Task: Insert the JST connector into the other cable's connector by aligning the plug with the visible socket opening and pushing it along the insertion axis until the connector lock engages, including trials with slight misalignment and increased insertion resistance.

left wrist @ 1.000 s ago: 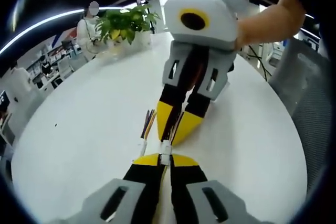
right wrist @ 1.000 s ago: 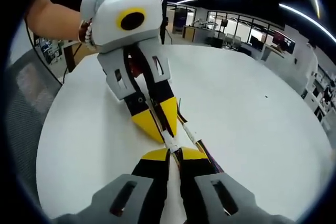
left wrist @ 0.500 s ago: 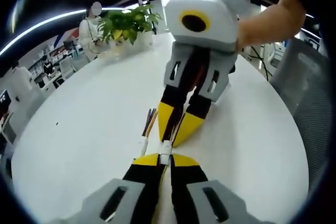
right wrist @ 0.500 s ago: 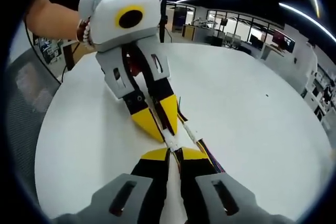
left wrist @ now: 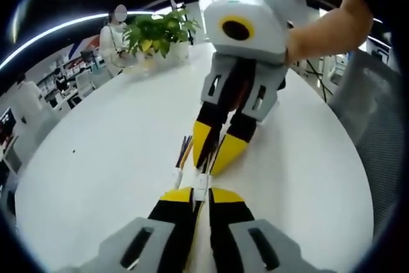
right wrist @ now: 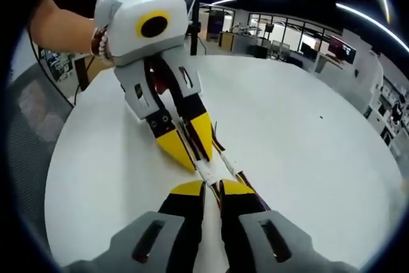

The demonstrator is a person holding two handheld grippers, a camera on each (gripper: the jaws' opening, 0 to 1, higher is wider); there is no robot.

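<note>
My left gripper [left wrist: 200, 191] is shut on a small white JST connector [left wrist: 202, 181] at its yellow tips. The right gripper [left wrist: 215, 160] comes down from the top of the left gripper view, tip to tip with it. In the right gripper view, my right gripper [right wrist: 213, 187] is shut on the mating end of the white connector [right wrist: 208, 171], and the left gripper [right wrist: 192, 153] faces it from above. Whether the plug is seated is hidden by the tips. A second white connector [left wrist: 176, 176] with coloured wires [left wrist: 184, 149] lies on the table just beside the joint.
The work sits low over a round white table [left wrist: 108, 158]. A potted plant [left wrist: 156, 30] stands at its far edge, with a person [left wrist: 112, 39] behind it. A grey mesh chair [right wrist: 32, 126] stands by the table. A bare forearm [left wrist: 326, 23] holds the right gripper.
Both grippers stay tip to tip on the connector. The views have shifted slightly, and the opposing gripper leans a little more in each.
</note>
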